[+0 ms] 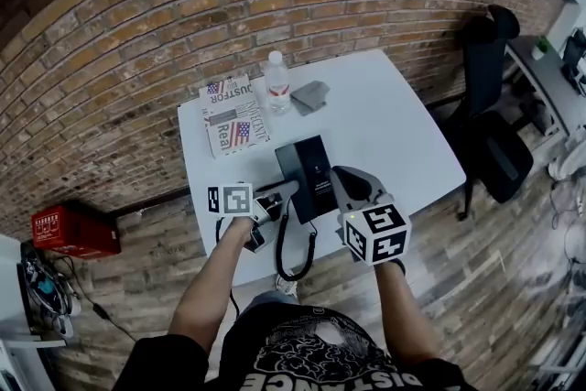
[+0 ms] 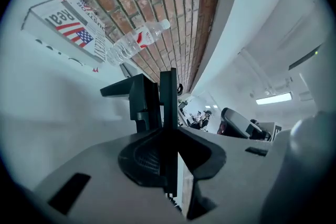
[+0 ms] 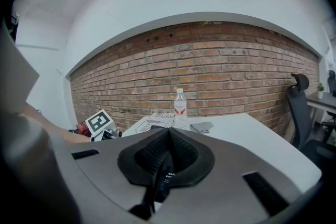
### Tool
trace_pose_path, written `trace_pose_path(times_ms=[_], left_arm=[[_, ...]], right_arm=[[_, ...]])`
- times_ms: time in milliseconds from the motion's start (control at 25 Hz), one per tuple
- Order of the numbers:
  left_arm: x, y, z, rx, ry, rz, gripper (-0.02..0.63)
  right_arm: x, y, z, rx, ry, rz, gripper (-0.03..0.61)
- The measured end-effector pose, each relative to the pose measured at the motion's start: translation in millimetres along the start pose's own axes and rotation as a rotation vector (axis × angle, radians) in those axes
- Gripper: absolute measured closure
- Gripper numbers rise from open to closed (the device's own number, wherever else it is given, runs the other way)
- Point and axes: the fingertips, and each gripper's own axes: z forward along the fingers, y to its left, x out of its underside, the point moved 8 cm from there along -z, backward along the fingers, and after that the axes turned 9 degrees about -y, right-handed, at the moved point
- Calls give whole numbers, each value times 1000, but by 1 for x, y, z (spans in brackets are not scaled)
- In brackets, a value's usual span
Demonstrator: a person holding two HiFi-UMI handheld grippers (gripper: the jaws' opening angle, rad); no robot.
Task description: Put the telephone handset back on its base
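Note:
The black telephone base (image 1: 307, 162) lies near the front edge of the white table (image 1: 403, 151). Its coiled cord (image 1: 295, 263) hangs in a loop over that edge. My left gripper (image 1: 275, 197) is just left of the base, rolled onto its side. In the left gripper view its pads (image 2: 144, 157) grip a thin black edge, seemingly the handset (image 2: 168, 92). More black phone parts (image 2: 134, 94) stand just beyond. My right gripper (image 1: 337, 177) rests at the base's right side. Its jaws (image 3: 168, 136) meet with nothing held. A bit of the base (image 3: 161, 182) shows below them.
A water bottle (image 1: 277, 82), a printed box with flag pictures (image 1: 231, 116) and a small grey pouch (image 1: 311, 96) stand at the table's far side by the brick wall. A black office chair (image 1: 494, 133) is to the right. A red case (image 1: 73, 229) lies on the floor at the left.

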Motion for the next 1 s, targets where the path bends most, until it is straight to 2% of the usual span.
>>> trace_pose_path(times_ms=[440,1000], left_arm=[[2,21,6,13,16,-89,535],[3,28,3,55,8,-129,531]], right_arm=[[3,-6,10,25,10,10,577],[4,-5,12,25,15,11,577]])
